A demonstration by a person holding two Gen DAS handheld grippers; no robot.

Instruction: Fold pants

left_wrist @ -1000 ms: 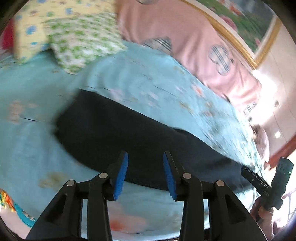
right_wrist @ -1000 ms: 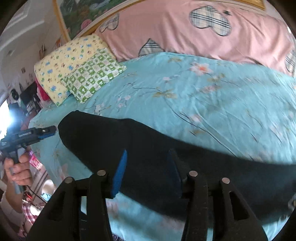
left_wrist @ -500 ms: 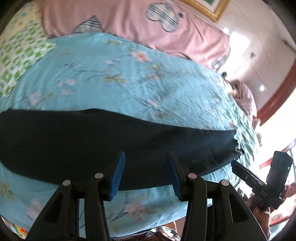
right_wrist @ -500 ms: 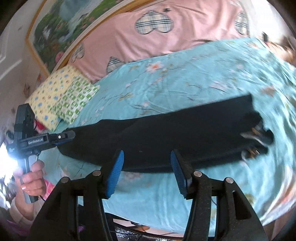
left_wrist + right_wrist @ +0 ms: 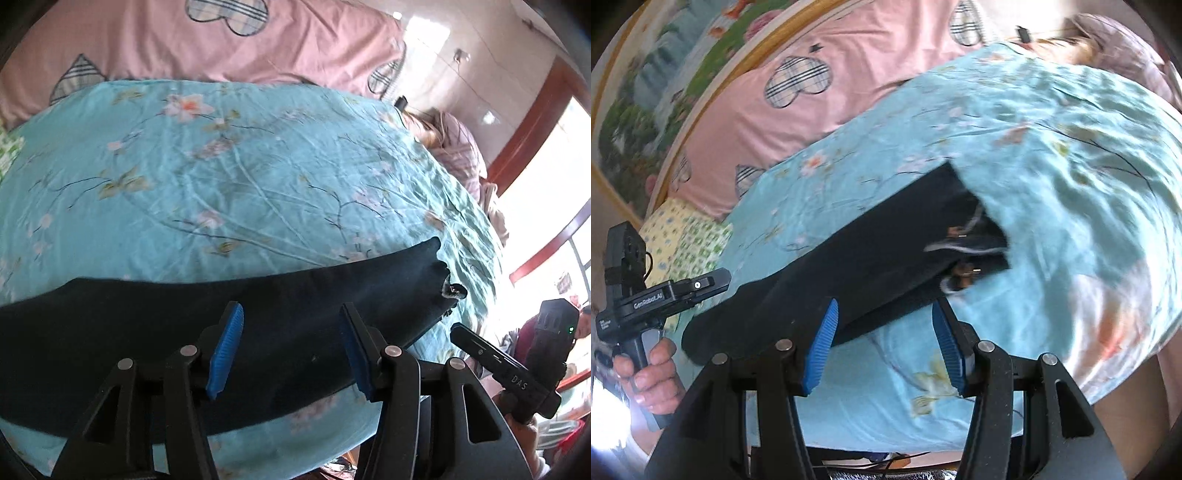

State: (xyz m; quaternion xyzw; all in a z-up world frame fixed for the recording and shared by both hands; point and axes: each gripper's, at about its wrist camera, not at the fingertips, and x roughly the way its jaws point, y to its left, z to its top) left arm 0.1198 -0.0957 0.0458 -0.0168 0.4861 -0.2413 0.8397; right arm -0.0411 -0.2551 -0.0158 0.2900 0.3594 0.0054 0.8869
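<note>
Both tools have swung toward the pants' (image 5: 258,332) waist end; the right tool (image 5: 882,343) now hovers over its near edge.

Here's the bed (image 5: 258,177), spread with a light blue sheet (image 5: 1071,155) printed with blossoms and thin branches, a bit wrinkled. Across its near side lie the dark pants (image 5: 184,325), stretched out long and flat, one end with pale trim toward the bed's right edge. Along the far side runs a pink cover (image 5: 258,44) with plaid hearts. At the left end sit two pillows, yellow (image 5: 661,229) and green-checked (image 5: 701,243), side by side.
</note>
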